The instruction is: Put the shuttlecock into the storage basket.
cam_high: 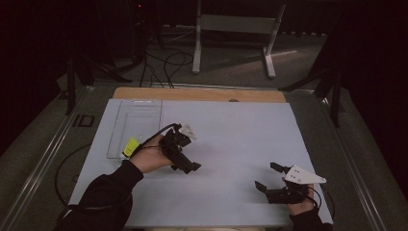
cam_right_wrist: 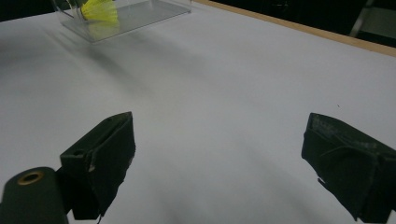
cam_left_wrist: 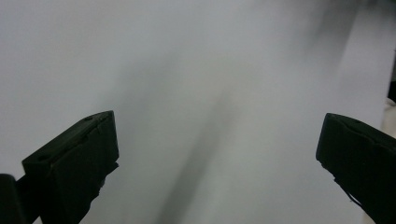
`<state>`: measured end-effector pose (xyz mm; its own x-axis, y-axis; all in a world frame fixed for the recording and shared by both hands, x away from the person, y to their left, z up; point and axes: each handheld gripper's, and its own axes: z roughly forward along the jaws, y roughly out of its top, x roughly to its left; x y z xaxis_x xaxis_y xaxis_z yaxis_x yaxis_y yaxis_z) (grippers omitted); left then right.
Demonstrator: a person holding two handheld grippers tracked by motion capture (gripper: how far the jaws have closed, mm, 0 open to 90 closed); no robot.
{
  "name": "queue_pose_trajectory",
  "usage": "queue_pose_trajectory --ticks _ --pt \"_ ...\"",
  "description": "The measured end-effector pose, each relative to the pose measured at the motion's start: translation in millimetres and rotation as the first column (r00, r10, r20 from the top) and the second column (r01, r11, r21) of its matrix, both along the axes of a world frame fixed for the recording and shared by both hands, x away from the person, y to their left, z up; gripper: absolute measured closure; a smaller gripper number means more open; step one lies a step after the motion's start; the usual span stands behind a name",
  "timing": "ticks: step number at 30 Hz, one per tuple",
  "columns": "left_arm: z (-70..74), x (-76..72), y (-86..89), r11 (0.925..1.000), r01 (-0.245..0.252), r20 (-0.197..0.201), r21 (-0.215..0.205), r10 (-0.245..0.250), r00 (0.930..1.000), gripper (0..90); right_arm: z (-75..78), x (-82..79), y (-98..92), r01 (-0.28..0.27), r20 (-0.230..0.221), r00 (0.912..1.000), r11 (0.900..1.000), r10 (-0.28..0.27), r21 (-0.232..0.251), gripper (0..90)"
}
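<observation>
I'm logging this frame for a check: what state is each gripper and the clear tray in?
left gripper: open, jaws wide apart, holding nothing, above the white board
right gripper: open, holding nothing
clear tray: flat on the board, upright, with a yellow object at its near end

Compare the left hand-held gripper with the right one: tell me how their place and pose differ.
The left hand-held gripper sits near the middle-left of the white sheet, close to the clear tray with the yellow thing; the right hand-held gripper sits near the sheet's right front corner, far from that tray. The left points toward the right front, the right points leftward. Both have jaws spread wide, holding nothing.
</observation>
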<state>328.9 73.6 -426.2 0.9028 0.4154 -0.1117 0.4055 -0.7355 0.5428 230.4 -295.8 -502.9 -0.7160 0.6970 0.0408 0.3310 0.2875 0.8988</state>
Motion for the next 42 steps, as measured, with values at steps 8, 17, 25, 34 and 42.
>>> queue_pose_trajectory --ticks 8,17,25,34,42 --pt "-20.5 -20.4 -4.0 0.9996 0.029 -0.006 -0.003 -0.029 0.9996 0.3 0.0 0.1 -0.1 -0.001 0.001 1.0000 1.000 0.001 0.001 9.9" --pt "-37.2 -41.1 7.2 0.9990 0.029 -0.003 -0.034 -0.029 0.9996 0.3 0.6 -0.2 -0.2 -0.001 0.003 1.0000 1.000 0.001 -0.002 9.9" --pt "-49.1 -56.0 24.9 0.9995 0.021 -0.001 -0.023 -0.021 0.9998 0.3 0.8 -0.5 -0.1 -0.001 0.004 1.0000 1.000 0.001 -0.004 9.9" --pt "-59.0 -70.5 46.2 0.9987 -0.009 0.018 -0.049 0.010 0.9998 0.3 0.7 -0.5 0.9 -0.002 0.005 1.0000 1.000 0.002 -0.006 9.9" --pt "-68.2 -77.9 68.1 0.9958 -0.051 0.028 -0.076 0.053 0.9982 0.3 0.5 -0.4 1.2 -0.003 0.004 1.0000 1.000 0.003 -0.009 9.9"
